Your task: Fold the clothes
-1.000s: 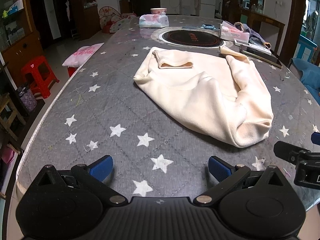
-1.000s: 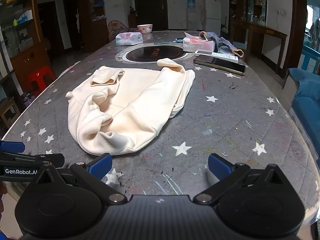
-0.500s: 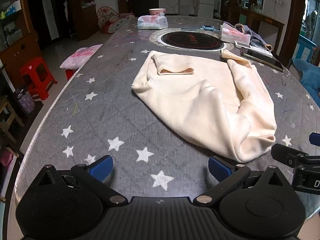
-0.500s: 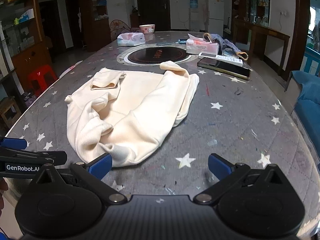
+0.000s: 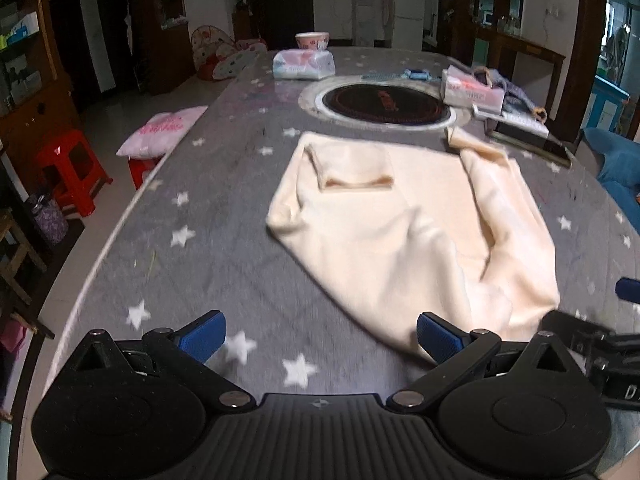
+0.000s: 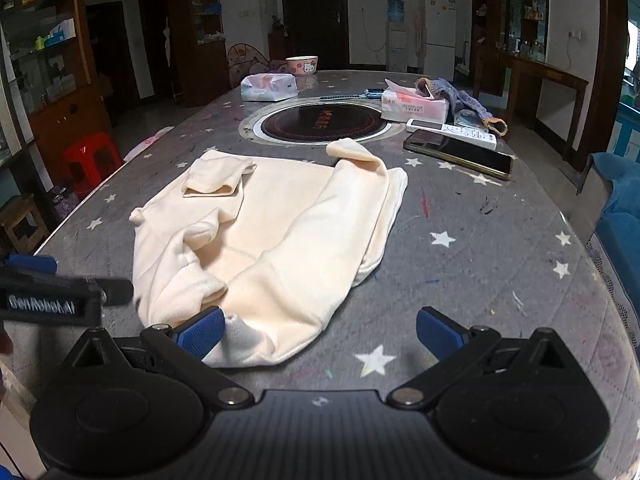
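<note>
Moved both grippers, left (image 5: 318, 338) and right (image 6: 318, 332), nearer cream garment (image 6: 272, 240); near hem now beside fingers. Jaws wide apart, empty. Garment lay rumpled, partly folded.

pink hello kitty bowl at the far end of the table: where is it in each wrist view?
Left wrist: pink bowl at top centre, far table end, just behind the tissue pack.
Right wrist: pink bowl at top, slightly left of centre, behind and right of the tissue pack.
Shared landmark: round black cooktop, between the bowl and the cream garment.
</note>
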The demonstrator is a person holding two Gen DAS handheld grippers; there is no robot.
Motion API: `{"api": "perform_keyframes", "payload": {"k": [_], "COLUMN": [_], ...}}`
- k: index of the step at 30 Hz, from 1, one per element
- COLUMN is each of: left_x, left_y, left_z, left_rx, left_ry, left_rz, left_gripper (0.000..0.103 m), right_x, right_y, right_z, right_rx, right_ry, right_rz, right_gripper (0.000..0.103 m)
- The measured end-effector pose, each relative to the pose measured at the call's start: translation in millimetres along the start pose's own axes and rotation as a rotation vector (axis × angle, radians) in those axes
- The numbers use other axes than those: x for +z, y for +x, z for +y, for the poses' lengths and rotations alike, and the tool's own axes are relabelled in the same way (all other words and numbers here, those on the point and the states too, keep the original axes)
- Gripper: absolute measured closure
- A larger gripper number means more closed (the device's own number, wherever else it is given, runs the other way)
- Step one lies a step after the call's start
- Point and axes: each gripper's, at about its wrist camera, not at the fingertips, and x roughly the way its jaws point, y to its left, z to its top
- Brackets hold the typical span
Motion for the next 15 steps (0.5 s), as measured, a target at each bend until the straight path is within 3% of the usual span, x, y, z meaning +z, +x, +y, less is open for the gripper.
{"api": "perform_keyframes", "payload": {"k": [10,15], "left_x": [44,56], "left_y": [7,24], "left_z": [-9,-22], "left_rx": [-0.037,-0.075], "left_ry": [0.052,0.102], "left_rz": [-0.064,-0.047], "left_gripper": [0.000,0.001], "right_x": [19,29], "right_y": [11,16], "right_z": [-13,-20], "right_rx": [0.008,0.002], "right_ry": [0.007,0.010], "right_rz": [0.003,0.008], "right_gripper": [0.001,0.004]}}
